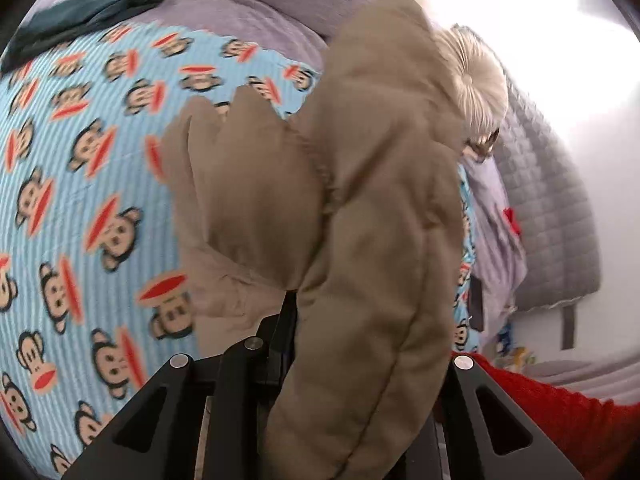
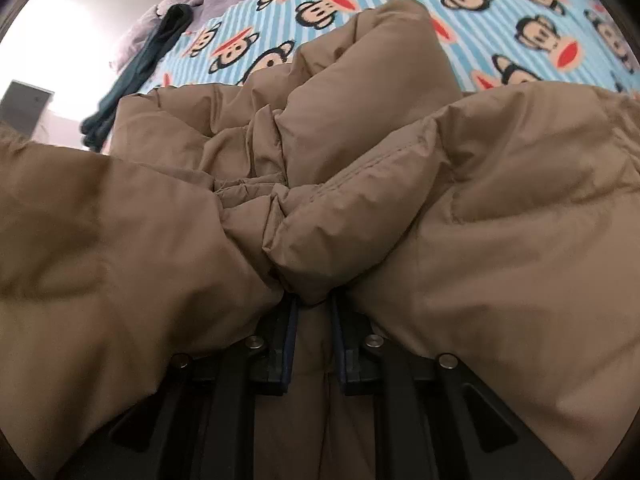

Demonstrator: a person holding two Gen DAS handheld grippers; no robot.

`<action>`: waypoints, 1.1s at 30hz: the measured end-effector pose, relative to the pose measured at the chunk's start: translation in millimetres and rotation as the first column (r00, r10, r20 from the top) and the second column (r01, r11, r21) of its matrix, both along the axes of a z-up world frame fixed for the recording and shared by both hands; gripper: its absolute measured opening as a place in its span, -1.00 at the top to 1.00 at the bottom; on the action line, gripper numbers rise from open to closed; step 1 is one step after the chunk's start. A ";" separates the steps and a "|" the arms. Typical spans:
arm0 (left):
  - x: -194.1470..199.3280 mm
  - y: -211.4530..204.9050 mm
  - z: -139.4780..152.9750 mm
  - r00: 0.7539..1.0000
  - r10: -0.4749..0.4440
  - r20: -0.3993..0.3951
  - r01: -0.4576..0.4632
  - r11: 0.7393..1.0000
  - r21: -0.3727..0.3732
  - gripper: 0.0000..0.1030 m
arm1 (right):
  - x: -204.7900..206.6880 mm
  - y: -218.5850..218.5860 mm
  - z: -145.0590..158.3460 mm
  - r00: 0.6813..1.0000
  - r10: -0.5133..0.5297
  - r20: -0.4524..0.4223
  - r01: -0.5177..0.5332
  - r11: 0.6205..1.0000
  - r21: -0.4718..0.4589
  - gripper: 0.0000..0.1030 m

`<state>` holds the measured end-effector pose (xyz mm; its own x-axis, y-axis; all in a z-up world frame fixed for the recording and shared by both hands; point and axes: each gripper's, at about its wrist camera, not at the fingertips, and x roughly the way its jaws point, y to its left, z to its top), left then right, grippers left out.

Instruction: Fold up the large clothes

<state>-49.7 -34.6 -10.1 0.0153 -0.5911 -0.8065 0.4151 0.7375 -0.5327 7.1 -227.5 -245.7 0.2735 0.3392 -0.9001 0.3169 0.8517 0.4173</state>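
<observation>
Puffy tan fabric of the padded jacket [image 2: 360, 184] is pinched between the nearly closed jaws of the right gripper [image 2: 312, 304], bunched into a thick knot right at the tips. A hanging part of the same jacket is clamped by the left gripper [image 1: 304, 320] and held above the monkey-print bedsheet [image 1: 80, 160], where the rest lies. Slippery, bulky padding could be squeezed out of either narrow grip if the garment's weight is swung. The dark green garment [image 2: 136, 80] nearby could be dragged along.
</observation>
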 end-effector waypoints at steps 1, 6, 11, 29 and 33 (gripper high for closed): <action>-5.4 -16.3 1.6 1.000 -0.012 0.016 0.012 1.000 0.015 0.55 | -2.7 -6.5 3.5 1.000 -0.002 0.000 0.002 1.000 0.019 0.68; -26.0 -81.1 -15.4 0.993 -0.108 0.053 0.106 0.994 0.029 0.27 | -51.7 -78.4 42.9 0.995 -0.092 0.050 0.089 0.994 0.063 0.62; -31.2 -139.8 -65.3 0.977 -0.208 -0.052 0.204 0.976 -0.074 -0.37 | -114.6 -142.5 60.4 0.974 -0.219 0.049 0.217 0.975 0.036 0.61; -23.9 -255.7 -132.7 0.865 -0.429 -0.259 0.418 0.903 -0.098 -0.37 | -240.6 -129.7 107.7 0.963 -0.234 0.133 0.192 0.943 0.273 -0.58; -26.8 -255.6 -128.6 0.868 -0.431 -0.246 0.422 0.902 -0.091 -0.37 | -219.7 -94.5 104.2 0.979 -0.137 0.151 0.092 0.958 0.272 -0.60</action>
<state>-76.5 -290.2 -138.7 -0.4470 -0.5192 -0.7284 0.5327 0.4996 -0.6831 -212.6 -322.1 -141.5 0.4625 0.5148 -0.7219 0.3131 0.6669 0.6762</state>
